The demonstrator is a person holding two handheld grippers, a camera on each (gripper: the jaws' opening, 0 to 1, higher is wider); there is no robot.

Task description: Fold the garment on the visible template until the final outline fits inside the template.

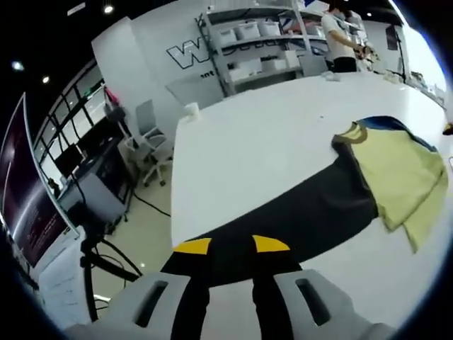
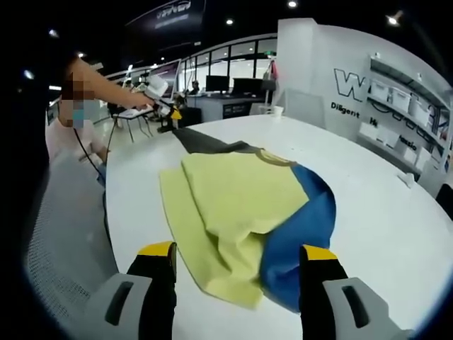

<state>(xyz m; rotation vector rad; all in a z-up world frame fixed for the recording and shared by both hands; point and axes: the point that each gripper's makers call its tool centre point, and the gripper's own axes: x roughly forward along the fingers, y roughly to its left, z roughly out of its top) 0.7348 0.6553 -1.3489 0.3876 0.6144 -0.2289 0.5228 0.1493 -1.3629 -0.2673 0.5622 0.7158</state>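
Observation:
A yellow and blue garment (image 1: 400, 173) lies partly folded on the white table (image 1: 269, 142), its collar end over the far end of a dark template mat (image 1: 297, 212). My left gripper (image 1: 232, 245) is open near the mat's close end, well short of the garment, with nothing between its yellow-tipped jaws. In the right gripper view the garment (image 2: 233, 198) spreads just ahead, yellow layers over blue, and the dark template (image 2: 205, 142) shows beyond it. My right gripper (image 2: 238, 251) is open wide just above the garment's near edge. A person holds the left gripper (image 2: 161, 99) across the table.
A small white cup (image 1: 191, 110) stands near the table's far corner, and a small white object (image 2: 405, 177) lies at the table's right side. Shelves with boxes (image 1: 255, 42), office chairs (image 1: 152, 142) and desks with monitors surround the table. Another person (image 1: 340, 39) stands at the back.

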